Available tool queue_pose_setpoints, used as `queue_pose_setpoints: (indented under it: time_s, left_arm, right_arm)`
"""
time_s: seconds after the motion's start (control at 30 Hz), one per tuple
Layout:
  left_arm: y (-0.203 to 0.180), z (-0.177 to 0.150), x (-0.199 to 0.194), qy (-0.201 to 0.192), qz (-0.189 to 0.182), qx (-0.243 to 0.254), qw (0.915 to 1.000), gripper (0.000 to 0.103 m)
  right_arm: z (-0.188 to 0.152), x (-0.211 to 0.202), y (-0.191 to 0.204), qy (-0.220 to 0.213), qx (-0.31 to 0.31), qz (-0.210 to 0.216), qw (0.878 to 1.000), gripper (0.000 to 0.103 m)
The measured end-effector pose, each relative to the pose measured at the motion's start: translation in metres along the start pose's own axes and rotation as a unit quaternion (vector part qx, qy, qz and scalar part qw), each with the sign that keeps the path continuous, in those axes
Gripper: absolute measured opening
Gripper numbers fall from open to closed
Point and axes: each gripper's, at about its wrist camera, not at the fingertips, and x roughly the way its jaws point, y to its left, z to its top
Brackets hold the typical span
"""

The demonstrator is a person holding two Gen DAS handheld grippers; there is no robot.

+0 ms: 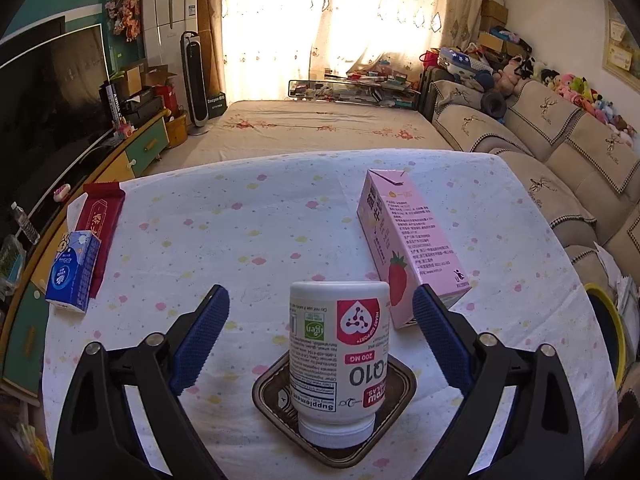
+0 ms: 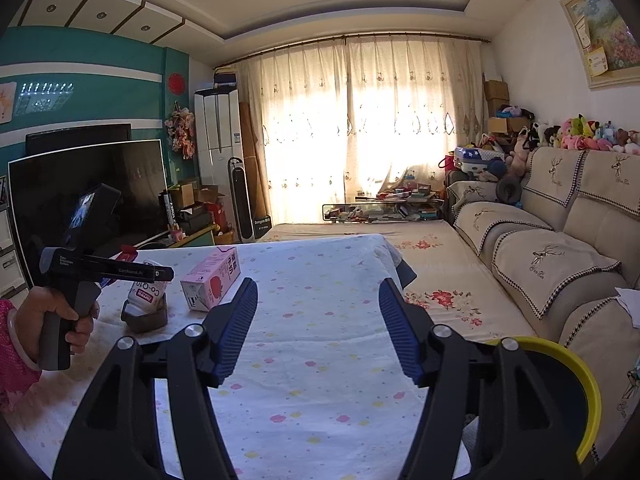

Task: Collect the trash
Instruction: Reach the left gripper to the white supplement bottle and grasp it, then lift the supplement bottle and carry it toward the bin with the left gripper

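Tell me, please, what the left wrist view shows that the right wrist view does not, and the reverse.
Only the left wrist view shows the blue tissue pack and the open left gripper straddling the bottle. Only the right wrist view shows the hand holding that gripper and the open, empty right gripper. Both show the upside-down supplement bottle in its dark tray, the pink carton and the yellow-rimmed bin.

Smooth white plastic bottle [image 1: 339,364] with a glossy printed label, standing in a dark glossy tray [image 1: 272,390]. Pink carton [image 1: 408,248] of matt coated paper. Table [image 1: 248,216] covered in soft printed cloth. Left tool [image 1: 322,312]: matt black plastic, ribbed blue pads [image 1: 208,320], bright metal rivets.
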Motion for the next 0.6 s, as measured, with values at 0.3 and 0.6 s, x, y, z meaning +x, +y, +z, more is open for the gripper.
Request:
queue_pose_setpoints:
  time_s: [0.3, 0.6]
  left_arm:
    - [0.001, 0.003, 0.006, 0.018, -0.007, 0.009, 0.9998, 0.048]
    - [-0.009, 0.0, -0.06, -0.052, -0.021, 0.012, 0.9984, 0.047]
  right_arm:
    - [0.0, 0.0, -0.001, 0.0, 0.0, -0.003, 1.0, 0.064]
    - [0.0, 0.001, -0.001, -0.001, 0.0, -0.004, 1.0, 0.066]
